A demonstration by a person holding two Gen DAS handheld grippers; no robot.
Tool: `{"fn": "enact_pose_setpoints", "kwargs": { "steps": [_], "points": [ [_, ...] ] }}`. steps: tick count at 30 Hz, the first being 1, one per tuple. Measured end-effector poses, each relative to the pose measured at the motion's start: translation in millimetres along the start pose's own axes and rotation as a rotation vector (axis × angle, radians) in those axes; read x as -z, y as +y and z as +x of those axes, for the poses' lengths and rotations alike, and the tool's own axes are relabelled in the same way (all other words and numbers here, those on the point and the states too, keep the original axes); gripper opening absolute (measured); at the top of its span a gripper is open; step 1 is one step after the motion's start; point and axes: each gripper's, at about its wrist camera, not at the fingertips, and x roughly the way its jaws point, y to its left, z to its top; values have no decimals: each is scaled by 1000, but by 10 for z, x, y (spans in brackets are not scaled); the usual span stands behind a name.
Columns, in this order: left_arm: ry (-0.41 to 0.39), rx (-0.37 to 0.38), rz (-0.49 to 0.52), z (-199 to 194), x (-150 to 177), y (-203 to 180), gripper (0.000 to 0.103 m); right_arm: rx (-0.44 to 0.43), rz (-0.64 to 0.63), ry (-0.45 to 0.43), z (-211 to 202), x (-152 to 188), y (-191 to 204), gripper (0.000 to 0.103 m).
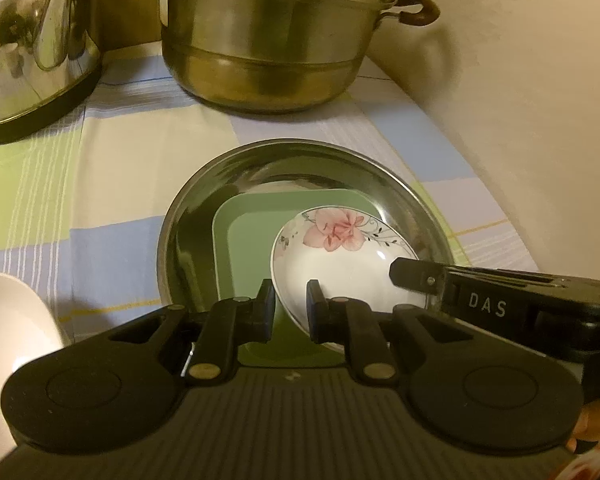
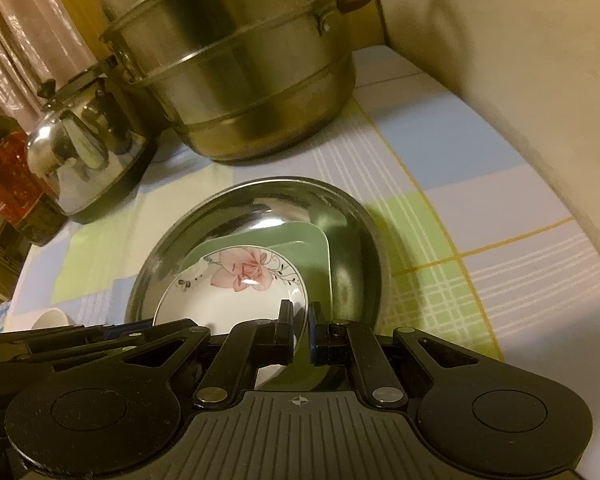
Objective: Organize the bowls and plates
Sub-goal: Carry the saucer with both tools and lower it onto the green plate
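Both views are dim and carry a warm yellowish cast, with soft, slightly grainy detail. Bright glare spots sit on the kettle [image 1: 32,48], the steamer pot [image 1: 268,32] and the steel basin [image 2: 340,216]. The pot throws a soft shadow on the wall [image 1: 500,100]. Fisheye distortion bends the checked tablecloth [image 2: 480,168] lines near the edges, and the corners fall into black vignette.

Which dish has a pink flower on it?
The white round plate, topmost in the stack. The green square plate beneath and the steel basin holding both are plain.
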Motion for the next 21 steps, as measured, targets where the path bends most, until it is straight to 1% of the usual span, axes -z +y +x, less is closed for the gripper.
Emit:
{"fn": "enact_pose_setpoints", "kwargs": {
  "steps": [10, 21],
  "points": [
    [28, -13, -12, 173, -50, 102, 14, 8, -4, 30, 200, -33, 26, 7],
    [35, -27, -6, 221, -58, 114, 15, 14, -3, 48, 256, -45, 43, 7]
  ]
}}
